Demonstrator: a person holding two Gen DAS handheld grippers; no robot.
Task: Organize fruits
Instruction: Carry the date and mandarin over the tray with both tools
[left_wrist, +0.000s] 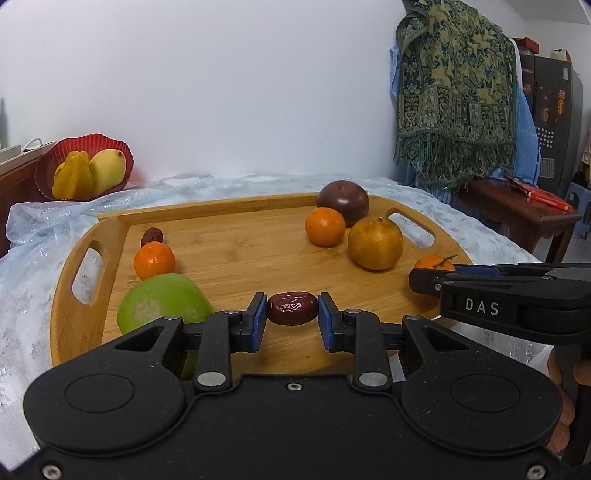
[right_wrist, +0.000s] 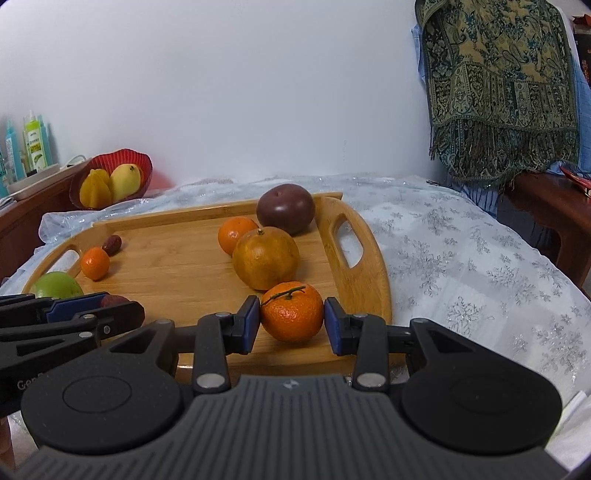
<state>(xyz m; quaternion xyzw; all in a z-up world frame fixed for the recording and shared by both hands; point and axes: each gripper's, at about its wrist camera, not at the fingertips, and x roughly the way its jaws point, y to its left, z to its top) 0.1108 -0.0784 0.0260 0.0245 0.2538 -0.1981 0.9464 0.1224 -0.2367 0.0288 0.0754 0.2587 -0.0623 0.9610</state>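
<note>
In the left wrist view, the left hand-held gripper is clamping a red date between its blue pads, just above the near edge of the wooden tray. A green fruit is lying just left of its fingers, a small orange and a second date beyond that. The right hand-held gripper is reaching in from the right, by a stemmed mandarin.

In the right wrist view, the right hand-held gripper is gripping the stemmed mandarin over the tray's near right corner. A brownish orange, another orange and a dark purple fruit are sitting just behind it. The tray is resting on a snowflake-patterned cloth covering the desk.
</note>
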